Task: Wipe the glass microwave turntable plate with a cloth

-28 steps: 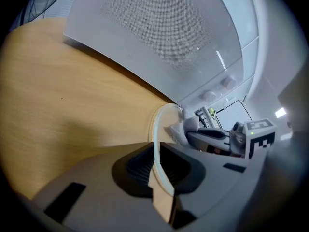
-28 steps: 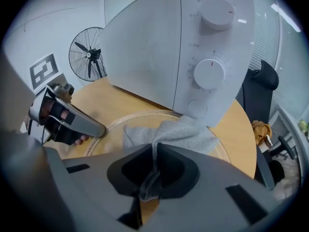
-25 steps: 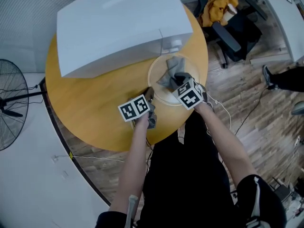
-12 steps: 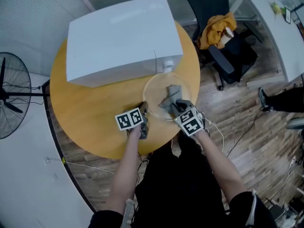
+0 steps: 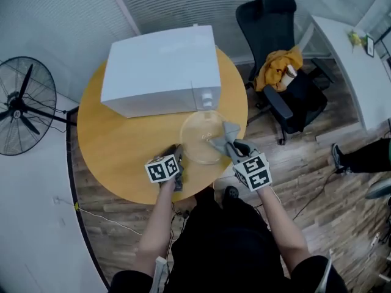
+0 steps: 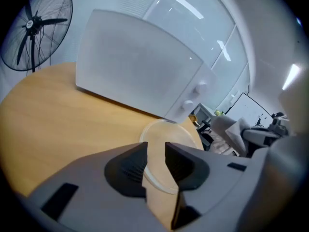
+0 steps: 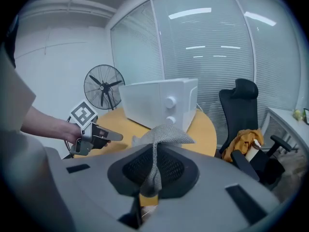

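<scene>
One round table [image 5: 110, 133], wood-topped, taking up the middle of the head view. Bears a white microwave [image 5: 162, 69] across the back, knobs [image 5: 208, 94] toward the right. Beyond the table, a black chair [image 5: 278, 23] on the right and a fan [image 5: 21, 105] on the left, both well apart from the work.

Next down in size, the plate [image 5: 197, 133]: clear glass, lying flat on the wood just in front of the knobs, near the table's right front edge.

Left gripper [image 6: 155, 151] just beside the plate's near-left rim. Jaws just opened, standing apart, gripping nothing; rim seen through the gap, pads off the glass.

Right gripper [image 7: 154, 164] clamped on the cloth [image 7: 166, 135]: a thin grey fold pinched between the pads, the rest bunched above the jaws. Hangs over the plate's right rim, seemingly lifted clear of the glass, though contact hard to rule out from above.

Likely trouble from here, as a judgement: no hold on the plate, so any sideways wipe liable to skate the glass over smooth wood toward the nearby edge, perhaps off. Calls for a steadying grip on the rim before pressing. Pressure out at the rim rather than the middle liable to tip or spin the plate. Thin pinch on the cloth liable to slip under drag, leaving bare jaws to scrape the glass.
</scene>
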